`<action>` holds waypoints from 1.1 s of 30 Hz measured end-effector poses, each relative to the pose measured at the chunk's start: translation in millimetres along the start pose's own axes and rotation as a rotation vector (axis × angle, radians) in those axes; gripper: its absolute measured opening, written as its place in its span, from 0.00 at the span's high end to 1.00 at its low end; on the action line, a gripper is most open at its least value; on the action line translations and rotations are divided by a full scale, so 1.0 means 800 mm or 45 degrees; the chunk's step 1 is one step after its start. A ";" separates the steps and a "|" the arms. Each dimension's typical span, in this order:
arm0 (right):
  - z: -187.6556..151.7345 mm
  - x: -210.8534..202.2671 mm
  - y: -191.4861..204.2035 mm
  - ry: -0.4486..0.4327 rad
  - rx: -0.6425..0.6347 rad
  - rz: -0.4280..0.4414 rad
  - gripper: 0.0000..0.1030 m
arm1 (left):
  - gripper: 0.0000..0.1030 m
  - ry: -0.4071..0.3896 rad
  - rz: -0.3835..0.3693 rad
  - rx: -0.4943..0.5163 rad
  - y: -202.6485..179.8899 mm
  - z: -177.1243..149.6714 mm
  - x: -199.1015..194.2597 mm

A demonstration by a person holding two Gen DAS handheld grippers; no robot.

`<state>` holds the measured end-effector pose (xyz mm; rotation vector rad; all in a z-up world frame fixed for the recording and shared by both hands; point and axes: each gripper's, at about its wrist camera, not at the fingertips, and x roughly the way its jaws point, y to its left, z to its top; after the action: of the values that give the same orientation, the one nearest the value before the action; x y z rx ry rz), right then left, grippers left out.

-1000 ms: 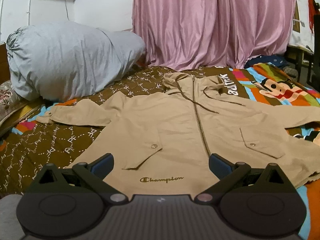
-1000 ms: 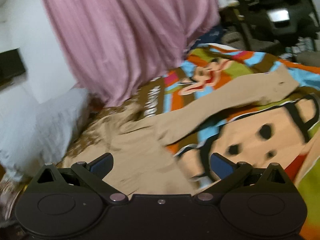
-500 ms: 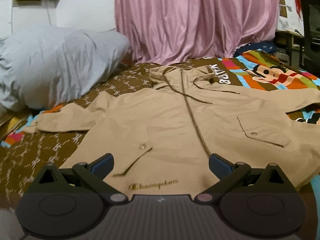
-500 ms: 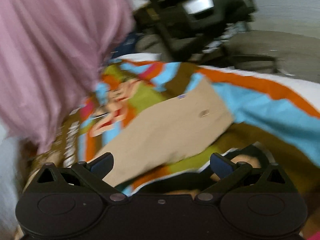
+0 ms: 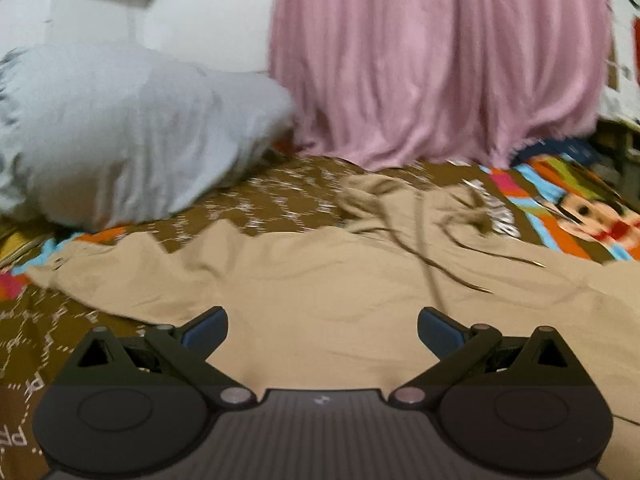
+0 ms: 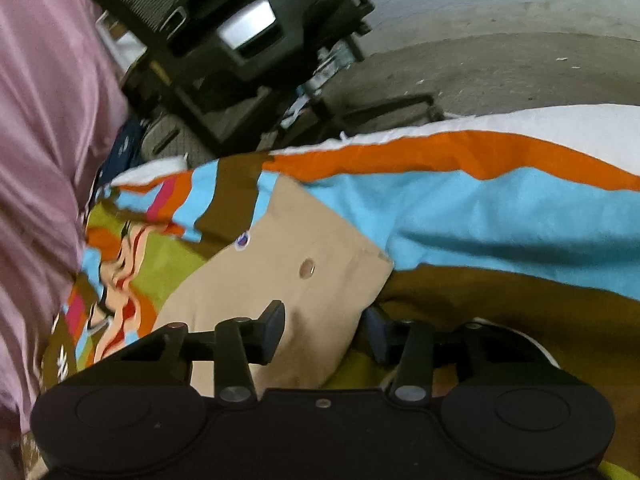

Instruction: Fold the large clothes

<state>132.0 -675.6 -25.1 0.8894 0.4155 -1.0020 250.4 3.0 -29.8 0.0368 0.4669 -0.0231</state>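
Beige cotton hooded jacket (image 5: 320, 280) lies flat on the bed. Left tongs (image 5: 322, 326) hang spread over its body; right tongs (image 6: 324, 330), half-closed, straddle the sleeve cuff (image 6: 304, 272) at 12 o'clock. A shallow pinch may slip off.

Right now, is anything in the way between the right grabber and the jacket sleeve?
Nothing visible is. The right gripper is open with the tan sleeve end lying between its fingers, flat on the colorful bedsheet. No other thing sits on the sleeve there.
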 end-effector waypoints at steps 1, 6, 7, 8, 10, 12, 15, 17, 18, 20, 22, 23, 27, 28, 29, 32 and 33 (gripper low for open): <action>0.000 0.003 0.002 -0.018 0.002 -0.012 0.57 | 0.00 0.016 0.013 -0.020 0.010 -0.002 0.004; -0.001 -0.006 0.008 -0.104 -0.024 -0.022 0.92 | 0.00 0.118 0.067 -0.132 0.042 0.009 0.023; -0.001 -0.012 0.013 -0.130 -0.047 -0.012 0.93 | 0.00 0.139 0.079 -0.146 0.047 0.009 0.024; 0.000 -0.021 0.020 -0.160 -0.080 -0.015 0.93 | 0.00 0.166 0.084 -0.156 0.051 0.010 0.027; 0.002 -0.041 0.042 -0.215 -0.169 -0.007 0.94 | 0.00 0.210 0.082 -0.166 0.058 0.011 0.030; 0.003 -0.066 0.073 -0.268 -0.272 0.025 0.94 | 0.00 0.235 0.080 -0.178 0.064 0.012 0.028; -0.006 -0.114 0.136 -0.361 -0.449 0.144 0.94 | 0.01 0.218 0.058 -0.198 0.073 0.018 0.020; -0.025 -0.150 0.187 -0.417 -0.592 0.271 0.94 | 0.00 0.196 0.059 -0.205 0.080 0.024 0.016; -0.036 -0.166 0.210 -0.435 -0.651 0.331 0.94 | 0.00 0.182 0.066 -0.207 0.084 0.026 0.014; -0.068 -0.198 0.258 -0.458 -0.775 0.479 0.94 | 0.00 0.155 0.091 -0.222 0.093 0.031 0.010; -0.109 -0.226 0.303 -0.460 -0.908 0.624 0.94 | 0.00 0.134 0.117 -0.254 0.105 0.035 0.007; -0.133 -0.237 0.325 -0.452 -0.976 0.697 0.94 | 0.00 0.129 0.130 -0.275 0.112 0.037 0.007; -0.232 -0.267 0.384 -0.398 -1.198 0.914 0.95 | 0.01 0.101 0.211 -0.375 0.144 0.045 0.010; -0.258 -0.272 0.393 -0.380 -1.247 0.956 0.95 | 0.01 0.095 0.226 -0.391 0.151 0.046 0.012; -0.285 -0.274 0.399 -0.368 -1.308 0.992 0.95 | 0.01 0.094 0.247 -0.409 0.157 0.049 0.015; -0.372 -0.278 0.404 -0.344 -1.528 1.074 0.95 | 0.01 0.094 0.273 -0.437 0.169 0.052 0.022; -0.401 -0.278 0.405 -0.319 -1.586 1.094 0.95 | 0.01 0.094 0.276 -0.443 0.171 0.053 0.024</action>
<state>326.5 -218.8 79.1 -0.2294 0.3054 0.0534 290.5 137.7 3.4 -0.2537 0.5332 0.2731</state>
